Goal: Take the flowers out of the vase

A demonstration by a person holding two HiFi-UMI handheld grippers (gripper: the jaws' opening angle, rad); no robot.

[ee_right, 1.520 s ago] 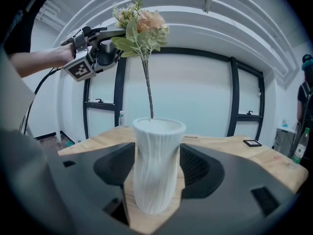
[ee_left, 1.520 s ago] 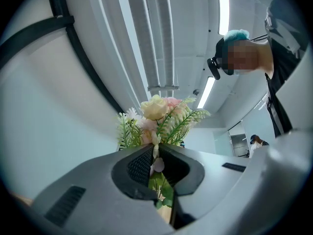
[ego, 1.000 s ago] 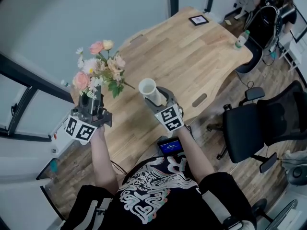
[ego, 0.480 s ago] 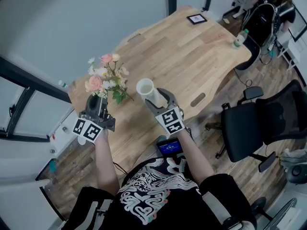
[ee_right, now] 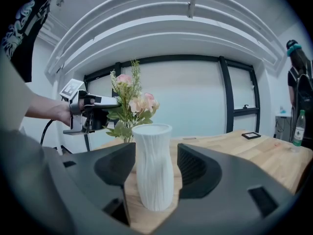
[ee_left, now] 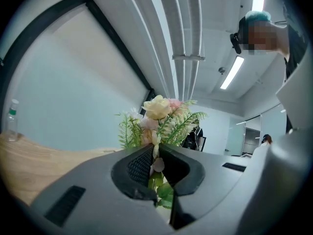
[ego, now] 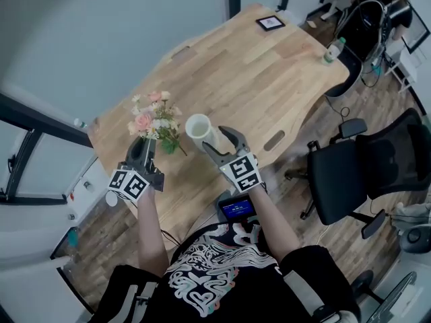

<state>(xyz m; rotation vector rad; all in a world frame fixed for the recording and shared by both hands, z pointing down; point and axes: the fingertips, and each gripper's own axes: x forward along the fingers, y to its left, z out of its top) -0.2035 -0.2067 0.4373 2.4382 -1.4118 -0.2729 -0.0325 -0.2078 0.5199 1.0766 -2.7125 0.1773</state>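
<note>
My left gripper is shut on the green stems of a bunch of pink, peach and white flowers, held just above the wooden table and to the left of the vase. In the left gripper view the stems pass between the closed pads and the flowers rise past the left gripper. The white ribbed vase stands upright and empty on the table. My right gripper has one jaw on each side of it. In the right gripper view a thin gap shows beside the vase.
A small framed picture and a bottle sit at the table's far end. A black office chair stands to the right of the table. A glass wall with dark frames runs along the left. A lit screen hangs at my chest.
My left gripper has come down with the flowers, from well above the vase's height to close over the table beside it. The right gripper and the vase have stayed put.
</note>
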